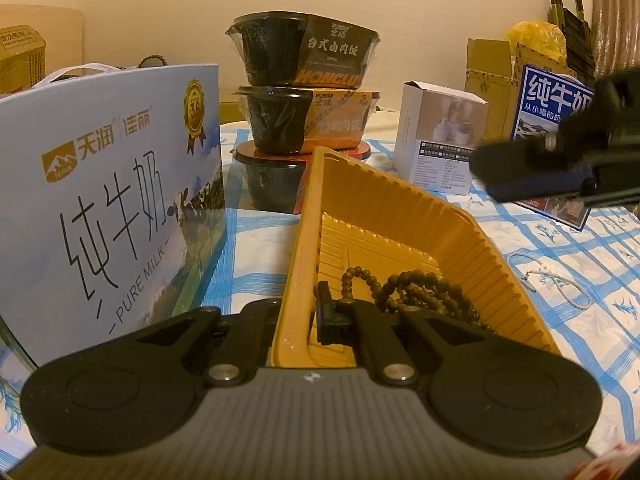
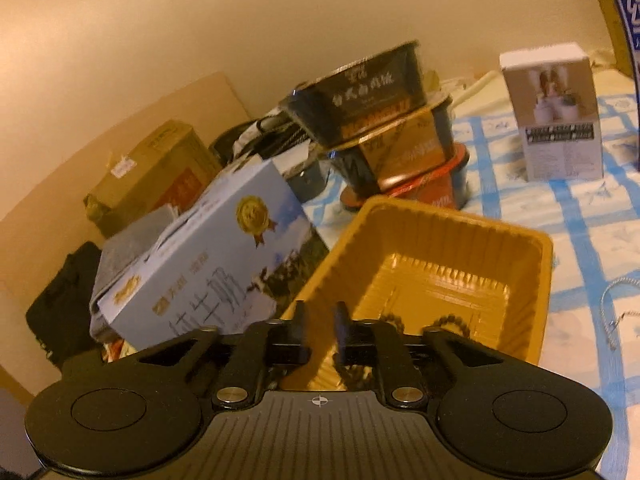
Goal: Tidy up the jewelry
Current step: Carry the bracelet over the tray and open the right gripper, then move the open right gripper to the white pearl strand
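A yellow ribbed plastic tray [image 1: 400,208] sits on the checked tablecloth, with brown wooden bead strings [image 1: 424,292] piled in its near end. My left gripper [image 1: 298,320] is shut on the tray's near left wall. A thin white bead chain [image 1: 554,280] lies on the cloth to the right of the tray. In the right wrist view, my right gripper [image 2: 320,326] hovers over the tray's [image 2: 432,240] near edge, open with nothing between its fingers. Brown beads [image 2: 452,322] show just beyond it, and the white chain [image 2: 612,312] lies at far right. The right gripper [image 1: 540,160] appears blurred at upper right.
A large light-blue milk box [image 1: 112,200] stands close to the tray's left. Three stacked black meal bowls [image 1: 304,120] stand behind it. Further right are a small white box [image 1: 440,140] and a blue milk carton [image 1: 548,100]. Cardboard boxes [image 2: 152,172] lie off the table's left.
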